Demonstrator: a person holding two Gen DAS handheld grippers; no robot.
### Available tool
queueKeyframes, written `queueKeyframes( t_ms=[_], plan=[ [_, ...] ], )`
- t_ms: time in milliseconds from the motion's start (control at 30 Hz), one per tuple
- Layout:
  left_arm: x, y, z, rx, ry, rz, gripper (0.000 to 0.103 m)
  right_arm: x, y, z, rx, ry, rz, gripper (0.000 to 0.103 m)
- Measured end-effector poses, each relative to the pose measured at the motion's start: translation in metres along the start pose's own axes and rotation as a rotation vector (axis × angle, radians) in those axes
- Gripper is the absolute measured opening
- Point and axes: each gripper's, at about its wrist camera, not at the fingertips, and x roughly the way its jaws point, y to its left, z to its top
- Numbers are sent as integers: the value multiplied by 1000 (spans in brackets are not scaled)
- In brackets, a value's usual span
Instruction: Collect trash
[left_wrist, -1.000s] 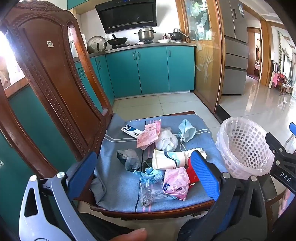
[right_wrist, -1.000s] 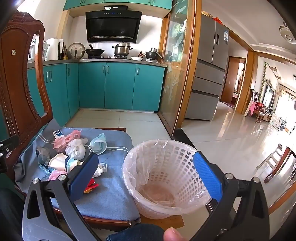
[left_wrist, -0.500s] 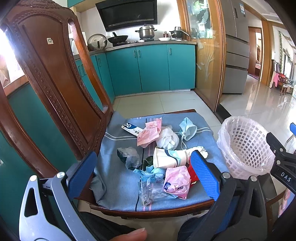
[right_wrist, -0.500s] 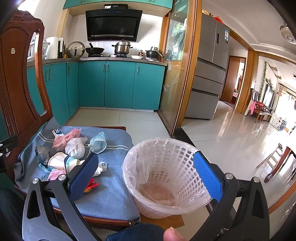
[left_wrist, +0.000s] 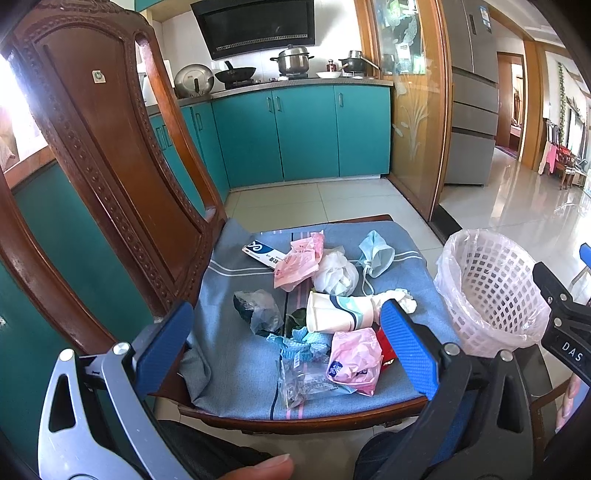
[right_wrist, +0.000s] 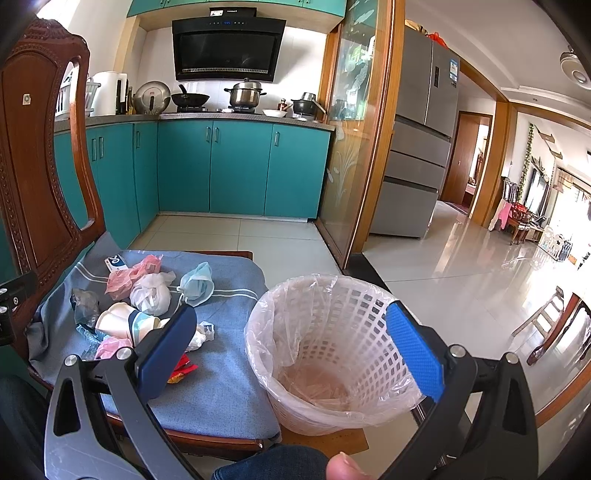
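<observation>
Several pieces of trash lie on a blue cushion (left_wrist: 236, 362) on a wooden chair: a white paper cup (left_wrist: 334, 315), a pink wrapper (left_wrist: 356, 360), a clear packet (left_wrist: 303, 384), a crumpled white bag (left_wrist: 334, 273), a blue face mask (left_wrist: 376, 253) and a dark bag (left_wrist: 256, 310). A white lattice basket (right_wrist: 332, 343) with a clear liner stands just right of the cushion. My left gripper (left_wrist: 286, 349) hangs open above the cushion's near edge, holding nothing. My right gripper (right_wrist: 291, 349) is open over the basket's near side, also holding nothing.
The carved chair back (left_wrist: 103, 155) rises at the left. Teal kitchen cabinets (right_wrist: 236, 166) and a stove with pots stand behind. Glossy tiled floor (right_wrist: 454, 266) stretches to the right, past a grey fridge (right_wrist: 417, 147). A person's thumb (left_wrist: 258, 469) and knee show at the bottom.
</observation>
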Motion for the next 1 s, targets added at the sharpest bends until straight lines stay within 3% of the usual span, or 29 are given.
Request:
queueKeyframes(
  t_ms=[1000],
  plan=[
    [8,-4,-5,6,25,1,101,5,7,3,-18,8,10,100]
  ],
)
